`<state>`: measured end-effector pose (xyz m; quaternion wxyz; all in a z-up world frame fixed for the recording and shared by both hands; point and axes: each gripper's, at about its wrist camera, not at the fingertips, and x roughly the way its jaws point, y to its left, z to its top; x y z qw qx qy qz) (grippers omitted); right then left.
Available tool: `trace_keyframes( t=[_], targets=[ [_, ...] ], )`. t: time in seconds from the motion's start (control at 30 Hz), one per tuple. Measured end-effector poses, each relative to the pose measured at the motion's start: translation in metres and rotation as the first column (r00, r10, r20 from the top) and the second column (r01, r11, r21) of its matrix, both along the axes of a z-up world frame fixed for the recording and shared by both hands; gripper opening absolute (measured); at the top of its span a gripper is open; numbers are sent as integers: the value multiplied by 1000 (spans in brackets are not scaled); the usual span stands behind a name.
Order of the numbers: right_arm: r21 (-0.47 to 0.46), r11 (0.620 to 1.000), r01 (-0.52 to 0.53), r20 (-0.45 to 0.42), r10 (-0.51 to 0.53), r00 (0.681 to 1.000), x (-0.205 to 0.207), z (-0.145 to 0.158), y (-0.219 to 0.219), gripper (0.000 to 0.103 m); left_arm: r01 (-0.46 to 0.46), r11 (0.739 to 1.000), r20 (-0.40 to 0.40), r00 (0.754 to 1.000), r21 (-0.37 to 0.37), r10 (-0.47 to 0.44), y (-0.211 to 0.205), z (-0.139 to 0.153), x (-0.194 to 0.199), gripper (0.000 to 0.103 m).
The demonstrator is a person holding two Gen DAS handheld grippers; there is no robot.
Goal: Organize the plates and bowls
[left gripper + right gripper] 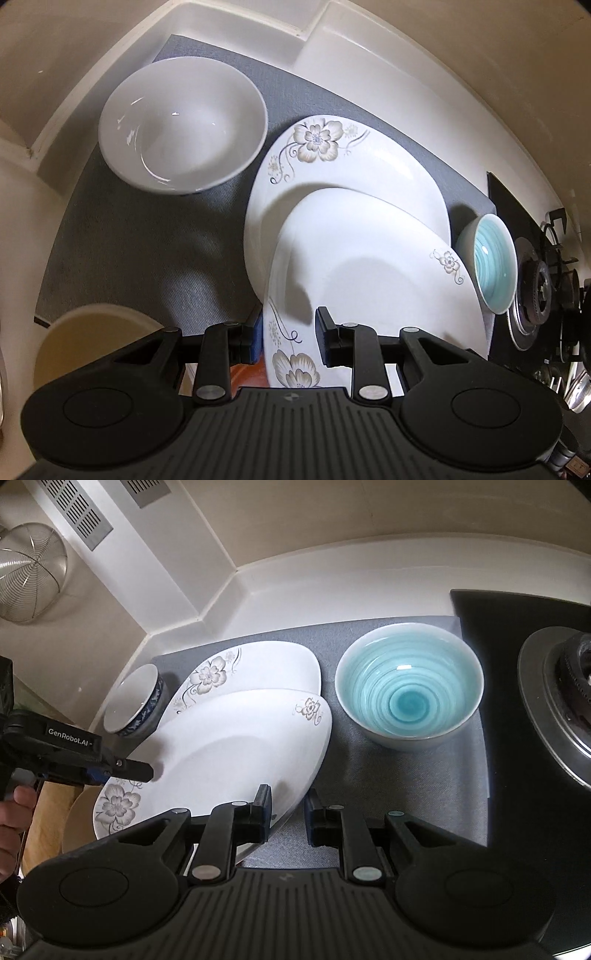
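Both grippers, left [288, 334] & right [288, 812], are pinching opposite rims of the upper floral plate [236, 746], prob. heavy, slick, breakable.

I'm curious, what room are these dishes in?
Most likely a home kitchen. A gas stove burner sits beside the grey mat, flowered plates and a blue bowl lie on the counter, and a wire strainer hangs on the wall.

Two white ceramic plates [240, 738] bore grey-beige flower prints, a round ceramic bowl [408, 686] showed turquoise swirls inside, another glossy bowl [183, 123] was plain white, and the woven mat [388, 786] was grey.
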<state>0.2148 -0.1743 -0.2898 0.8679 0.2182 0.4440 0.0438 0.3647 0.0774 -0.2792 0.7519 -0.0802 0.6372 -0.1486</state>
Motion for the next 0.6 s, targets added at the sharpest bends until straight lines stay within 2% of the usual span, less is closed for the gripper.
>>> trace_keyframes(
  t=[0.37,0.6],
  targets=[
    [-47,998,38,-19,-39,999,18,-4,4,17,-7,1000,-14,1000,16,7,-3,-11,14,32],
    [-74,996,54,-10,-54,998,29,-8,5,17,-47,997,-59,997,-56,44,12,-15,12,33]
  ],
)
